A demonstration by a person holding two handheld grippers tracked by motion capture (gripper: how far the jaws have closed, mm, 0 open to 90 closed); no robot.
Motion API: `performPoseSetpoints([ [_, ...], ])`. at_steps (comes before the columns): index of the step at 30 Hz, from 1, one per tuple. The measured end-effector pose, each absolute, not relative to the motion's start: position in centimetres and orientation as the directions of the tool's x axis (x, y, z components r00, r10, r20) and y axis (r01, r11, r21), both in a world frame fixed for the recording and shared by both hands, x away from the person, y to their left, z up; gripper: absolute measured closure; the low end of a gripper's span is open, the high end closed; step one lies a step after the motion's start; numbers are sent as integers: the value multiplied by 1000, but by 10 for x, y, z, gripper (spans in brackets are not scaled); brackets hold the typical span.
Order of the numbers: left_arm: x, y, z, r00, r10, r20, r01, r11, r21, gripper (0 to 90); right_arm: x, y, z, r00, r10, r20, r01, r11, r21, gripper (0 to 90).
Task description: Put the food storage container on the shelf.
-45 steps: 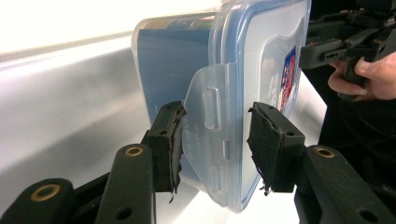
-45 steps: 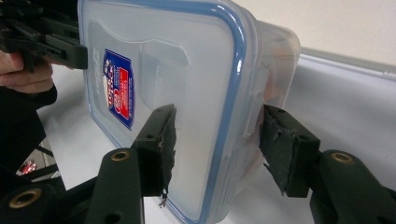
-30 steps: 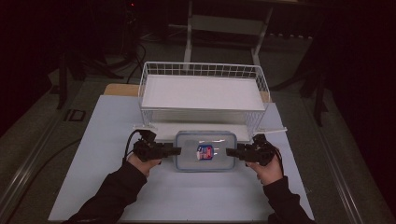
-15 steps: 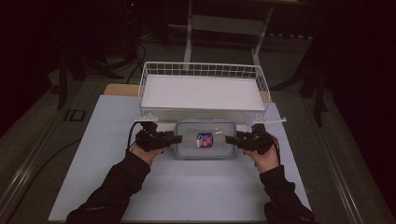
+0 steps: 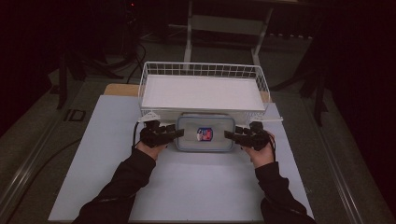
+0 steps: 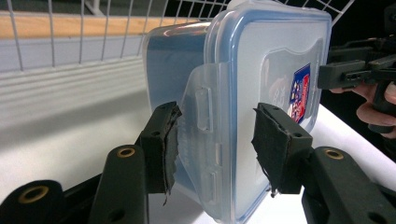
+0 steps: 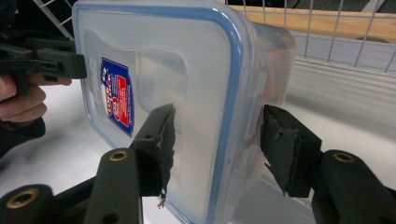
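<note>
high view: box (image 5: 205, 133) held at both ends, beside basket (image 5: 201, 91). left gripper (image 5: 180, 133) and right gripper (image 5: 228, 134) jaws clamp its end flaps. looks stiff, light, slick plastic; end grips suit.

Three cameras: one overhead, one riding on each gripper.

The high view looks forward and down on the bench (image 5: 187, 186). Each gripper view looks very close along its own fingers (image 6: 161, 144) (image 7: 154, 144) from opposite ends, sharing the lidded container (image 5: 205, 133) between them and the wire basket (image 5: 201, 70) beyond.
</note>
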State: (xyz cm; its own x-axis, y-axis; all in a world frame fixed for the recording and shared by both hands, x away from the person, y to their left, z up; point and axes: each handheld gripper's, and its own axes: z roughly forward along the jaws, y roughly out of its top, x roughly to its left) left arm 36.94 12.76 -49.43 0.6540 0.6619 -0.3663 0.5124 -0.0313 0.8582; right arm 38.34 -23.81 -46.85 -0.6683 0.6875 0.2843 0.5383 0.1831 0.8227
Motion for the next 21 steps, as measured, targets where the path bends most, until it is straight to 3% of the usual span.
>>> performPoseSetpoints([
  [6,372,124,-505,638,674,-371,517,-18,856,488,386,-236,-476,-664,699,264,535,198,821,453],
  [16,373,121,-511,627,678,-384,487,43,872,483,394,-243,-484,-641,695,327,567,142,811,447],
  [21,374,119,-515,620,681,-390,473,71,878,474,398,-240,-484,-632,705,322,571,143,809,407],
])
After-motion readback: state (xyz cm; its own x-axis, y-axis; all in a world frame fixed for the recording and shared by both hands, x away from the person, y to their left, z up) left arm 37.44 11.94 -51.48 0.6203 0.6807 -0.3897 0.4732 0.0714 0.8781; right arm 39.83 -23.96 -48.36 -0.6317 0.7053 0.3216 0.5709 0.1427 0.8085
